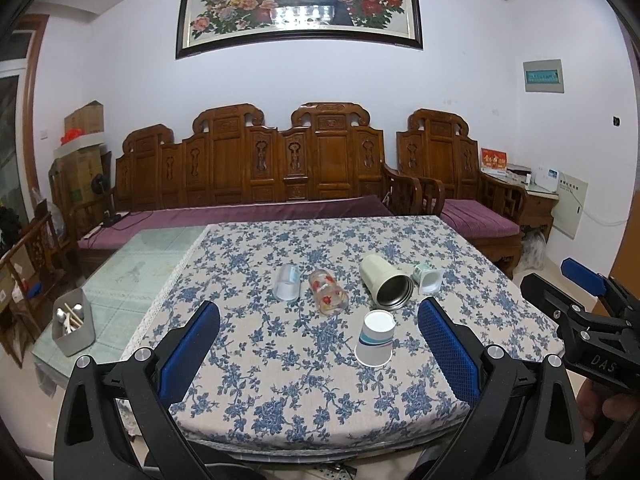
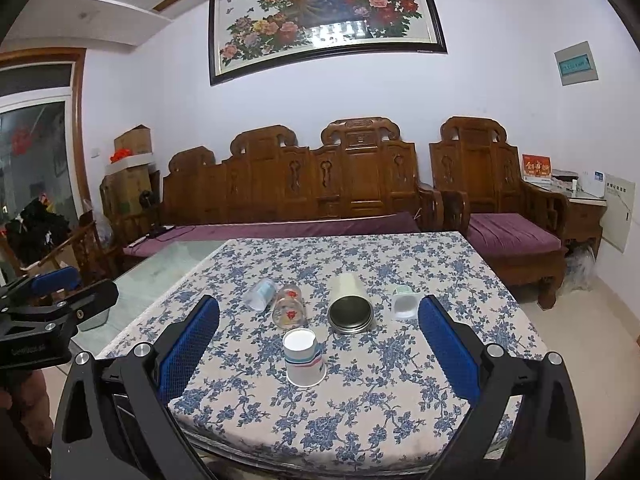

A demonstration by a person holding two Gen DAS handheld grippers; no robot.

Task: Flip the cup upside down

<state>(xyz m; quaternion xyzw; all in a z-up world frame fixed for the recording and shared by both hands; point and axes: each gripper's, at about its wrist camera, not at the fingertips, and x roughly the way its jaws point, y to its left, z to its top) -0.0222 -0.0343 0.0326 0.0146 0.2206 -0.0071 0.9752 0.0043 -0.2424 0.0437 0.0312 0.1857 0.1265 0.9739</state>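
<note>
A paper cup [image 1: 375, 338] with blue and red stripes stands upside down on the flowered tablecloth [image 1: 280, 392], its wide mouth down; it also shows in the right wrist view [image 2: 304, 358]. Behind it lie a clear plastic cup [image 1: 287, 282], a glass with red flowers [image 1: 328, 293], a cream steel tumbler [image 1: 386, 282] and a small white cup [image 1: 427, 278], all on their sides. My left gripper [image 1: 318, 316] is open and empty above the near table edge. My right gripper [image 2: 318, 316] is open and empty, also short of the paper cup.
A grey holder with utensils [image 1: 73, 328] stands on the glass table to the left. A carved wooden sofa [image 1: 256, 168] and armchair [image 1: 464, 184] with purple cushions stand behind the table. The right gripper's body [image 1: 580, 320] shows at the right of the left wrist view.
</note>
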